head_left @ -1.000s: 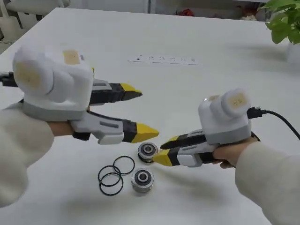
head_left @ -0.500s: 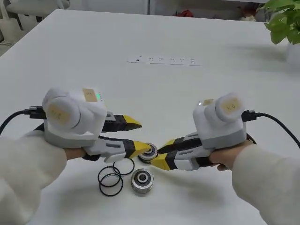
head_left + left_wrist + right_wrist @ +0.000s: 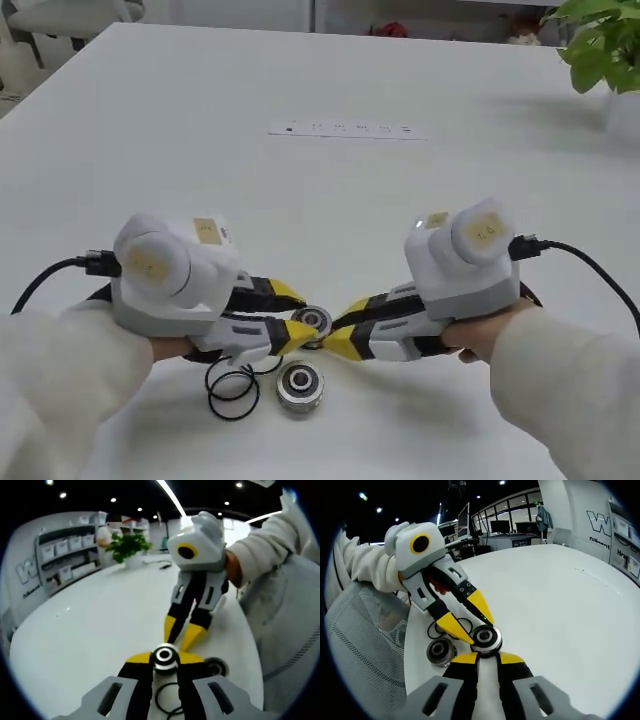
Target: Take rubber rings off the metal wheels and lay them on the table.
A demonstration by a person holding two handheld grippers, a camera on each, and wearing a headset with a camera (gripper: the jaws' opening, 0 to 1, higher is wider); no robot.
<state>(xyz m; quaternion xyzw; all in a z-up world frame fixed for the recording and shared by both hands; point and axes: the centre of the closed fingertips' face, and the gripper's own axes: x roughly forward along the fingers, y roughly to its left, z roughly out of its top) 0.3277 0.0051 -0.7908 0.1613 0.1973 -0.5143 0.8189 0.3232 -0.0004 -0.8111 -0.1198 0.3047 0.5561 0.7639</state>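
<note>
A metal wheel (image 3: 313, 320) with a dark rubber rim sits between both grippers near the table's front. My left gripper (image 3: 298, 316) has its yellow tips on either side of this wheel (image 3: 166, 657), shut across it. My right gripper (image 3: 340, 328) comes in from the right, jaws nearly together, tips pinching the near edge of the same wheel (image 3: 486, 637). A second wheel (image 3: 299, 385) lies flat just in front. Loose black rubber rings (image 3: 232, 388) lie overlapping to its left, partly hidden under the left gripper.
A white power strip (image 3: 345, 128) lies on the table (image 3: 300, 200) further back. A green plant (image 3: 600, 35) stands at the far right corner. A black cable (image 3: 590, 270) trails from the right gripper. A chair (image 3: 70, 15) stands beyond the far left edge.
The left gripper came down and right, and its jaws closed around the wheel. The right gripper stayed at the wheel's edge. The head camera shifted a little.
</note>
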